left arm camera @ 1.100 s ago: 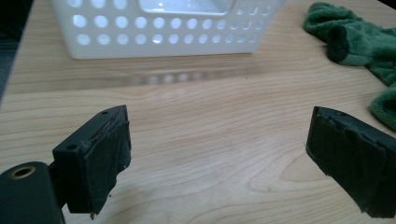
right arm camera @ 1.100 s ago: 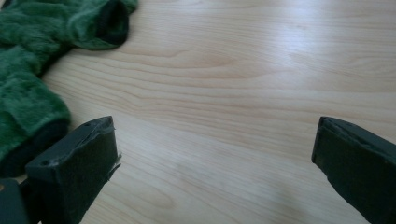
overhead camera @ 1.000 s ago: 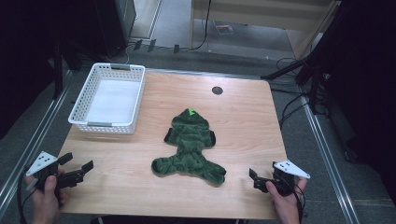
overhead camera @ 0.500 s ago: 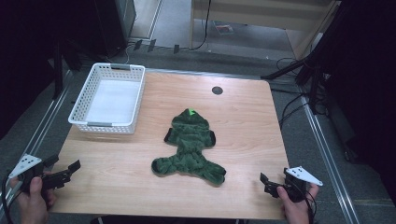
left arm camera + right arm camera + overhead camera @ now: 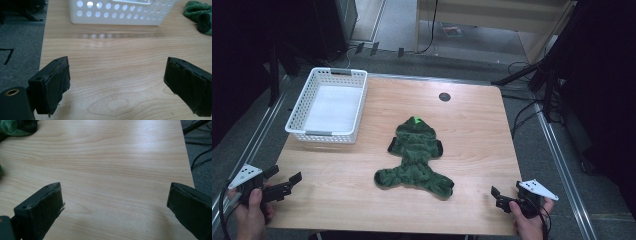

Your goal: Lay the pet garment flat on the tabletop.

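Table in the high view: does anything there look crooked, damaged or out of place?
Nothing serious stands out. The green garment lies flat but slanted across the table, one lower corner turned toward the right gripper. The white basket stands upright and square at the far left corner.

Surroundings, itemised:
- Wooden table (image 5: pixel 477 145): light grain, lying level and taking up the middle of the high view.
- Black round grommet (image 5: pixel 444 96): sitting in the tabletop near the far edge.
- Grey floor (image 5: pixel 397 30): running around the table on all sides.
- Metal rails: one running along the floor left of the table (image 5: pixel 262 130), one right of it (image 5: pixel 562 170).
- Black cables (image 5: pixel 522 112): trailing over the floor beside the table's far right corner.
- Black stand leg (image 5: pixel 519 76): slanting across the floor beyond that corner.
- Pale wooden furniture (image 5: pixel 492 20): standing beyond the table.
- Flat printed sheet (image 5: pixel 451 31): lying on the floor beneath it.
- Black tape mark (image 5: pixel 7 55): sticking to the floor left of the table.
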A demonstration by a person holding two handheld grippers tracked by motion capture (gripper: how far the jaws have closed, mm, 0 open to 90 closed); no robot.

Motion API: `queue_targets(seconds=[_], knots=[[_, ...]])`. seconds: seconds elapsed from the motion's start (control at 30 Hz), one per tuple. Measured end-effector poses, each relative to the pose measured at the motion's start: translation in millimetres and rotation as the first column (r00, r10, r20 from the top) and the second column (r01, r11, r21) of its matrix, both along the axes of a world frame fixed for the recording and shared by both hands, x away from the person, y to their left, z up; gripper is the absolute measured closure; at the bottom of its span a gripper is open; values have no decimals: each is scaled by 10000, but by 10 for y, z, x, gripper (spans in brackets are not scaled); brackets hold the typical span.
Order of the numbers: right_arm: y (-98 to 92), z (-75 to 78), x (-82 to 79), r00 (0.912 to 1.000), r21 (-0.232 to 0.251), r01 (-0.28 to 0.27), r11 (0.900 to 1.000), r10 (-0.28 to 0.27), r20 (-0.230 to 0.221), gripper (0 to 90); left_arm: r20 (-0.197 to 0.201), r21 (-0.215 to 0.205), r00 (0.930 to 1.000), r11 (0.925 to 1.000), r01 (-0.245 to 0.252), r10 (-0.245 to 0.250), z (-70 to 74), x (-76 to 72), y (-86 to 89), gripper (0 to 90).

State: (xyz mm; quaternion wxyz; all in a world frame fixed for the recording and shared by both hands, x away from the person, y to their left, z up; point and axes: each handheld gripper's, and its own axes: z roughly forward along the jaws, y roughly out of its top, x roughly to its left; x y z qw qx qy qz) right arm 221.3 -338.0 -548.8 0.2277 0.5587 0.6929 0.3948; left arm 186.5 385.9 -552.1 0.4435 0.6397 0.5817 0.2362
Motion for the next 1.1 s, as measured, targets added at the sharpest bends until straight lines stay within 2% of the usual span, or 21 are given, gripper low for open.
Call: queue_targets(seconds=[0.33,1.1], knots=[[-4,-4,16,9999,6,21,10000,-20,-147,2,-103,164,9999,9999,-12,14,-17,27,-24,71],[-4,-7,29,9997,-27,81,10000,-82,-245,3,-324,-33,9995,10000,37,-38,-24,52,-10,75]])
